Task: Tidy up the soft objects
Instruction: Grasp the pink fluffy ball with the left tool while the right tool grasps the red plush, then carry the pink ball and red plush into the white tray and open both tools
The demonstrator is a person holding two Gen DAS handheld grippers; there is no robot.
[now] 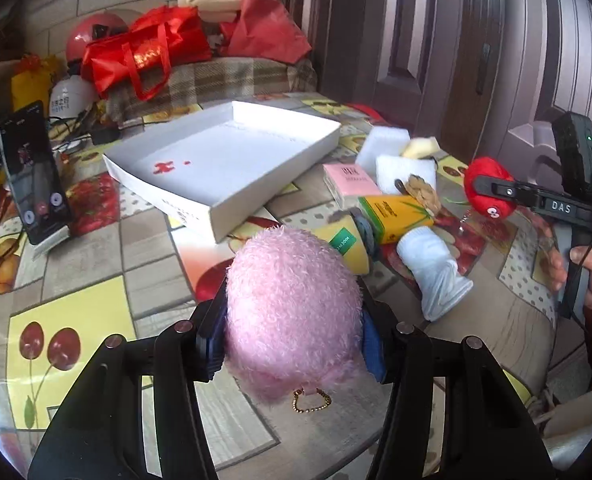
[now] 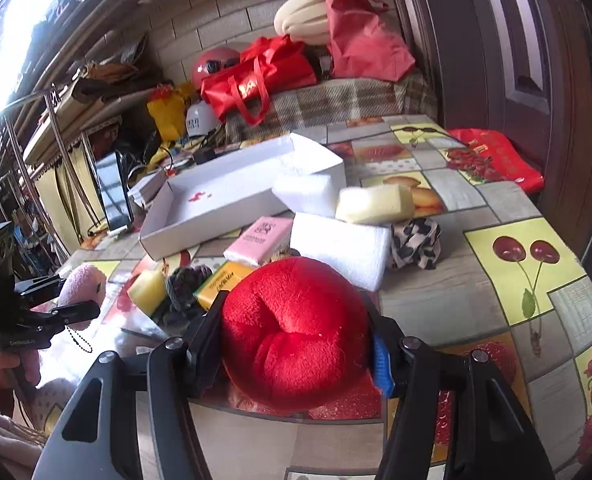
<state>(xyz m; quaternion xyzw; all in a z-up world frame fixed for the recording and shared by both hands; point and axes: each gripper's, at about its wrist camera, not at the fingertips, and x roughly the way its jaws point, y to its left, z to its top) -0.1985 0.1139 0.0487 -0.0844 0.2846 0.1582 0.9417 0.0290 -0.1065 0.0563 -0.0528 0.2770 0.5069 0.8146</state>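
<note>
Left claw (image 1: 291, 344): we hold the pink plush (image 1: 291, 304) clamped between both pads, just above the counter (image 1: 95, 280).
Right claw (image 2: 296, 356): we grip the red plush (image 2: 296, 332) the same way.
Way to go: the white tray (image 1: 223, 160) lies ahead of both claws, beyond the heap of soft things; our left is nearer.
Tray contents: nothing but red marks.

Pink plush (image 1: 291, 312) hides table (image 1: 95, 280) behind it – we can't see its underside. Red plush (image 2: 296, 332) covers much of yellow pack (image 2: 219, 284). Phone (image 1: 33, 176) screen too small for us to read. Red bag (image 2: 496, 160) partly past table edge – its far side stays hidden from us.
</note>
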